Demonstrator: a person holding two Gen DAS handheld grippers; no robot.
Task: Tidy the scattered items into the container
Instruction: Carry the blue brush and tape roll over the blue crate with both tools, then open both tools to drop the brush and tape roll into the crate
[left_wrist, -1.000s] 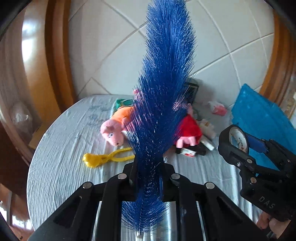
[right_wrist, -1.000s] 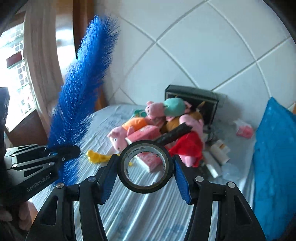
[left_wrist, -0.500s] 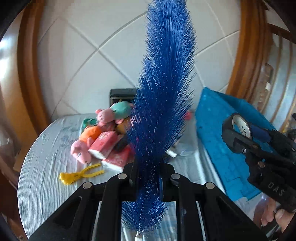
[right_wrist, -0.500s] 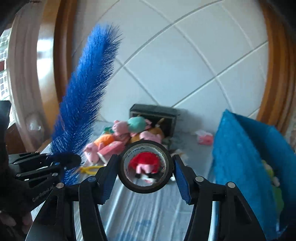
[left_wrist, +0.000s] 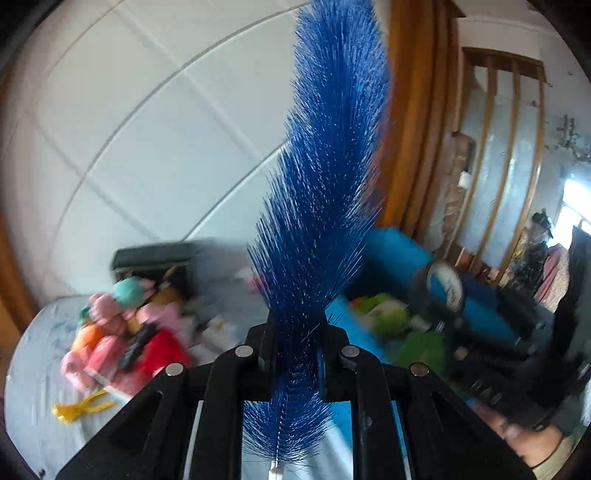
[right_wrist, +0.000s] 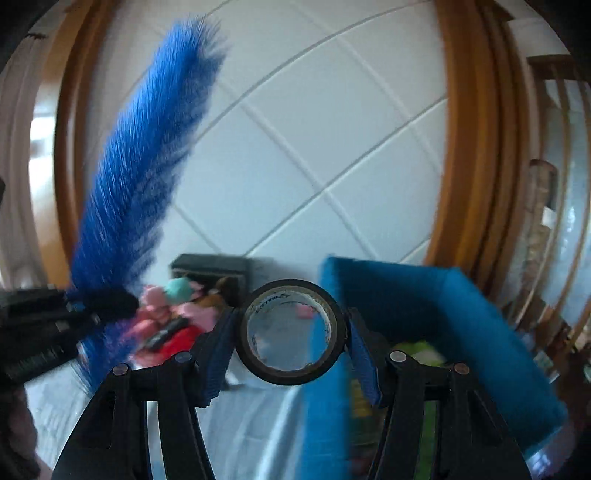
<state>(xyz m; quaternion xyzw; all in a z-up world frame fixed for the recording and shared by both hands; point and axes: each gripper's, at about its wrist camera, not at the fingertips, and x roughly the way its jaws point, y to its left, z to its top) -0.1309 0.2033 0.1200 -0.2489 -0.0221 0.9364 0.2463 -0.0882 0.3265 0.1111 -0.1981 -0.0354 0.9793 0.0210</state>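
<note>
- Between your left gripper's (left_wrist: 295, 350) fingers the blue bristle brush (left_wrist: 325, 192) is pinched near its lower end, plume standing upright; its wire tip pokes out below the jaws, just short of the bottom edge of the left wrist view.
- Your right gripper (right_wrist: 290, 332) clamps a roll of black tape (right_wrist: 290, 331) by its outer rim, the roll facing the camera so you see through its core.
- Just right of the tape sits the blue container (right_wrist: 436, 310), open-topped, with green and yellowish things already inside; both loads hang beside it rather than over it, so this looks like the carry stage of the tidying.
- Next, you likely need each gripper over the container's opening before spreading the fingers; the long brush may catch the rim.
- Left of the container, the plush toys (left_wrist: 122, 332) and yellow pliers (left_wrist: 79, 406) lie unpicked on the table (left_wrist: 33, 369).
- Motion blur smears the container's contents, and its near wall is cut off.
</note>
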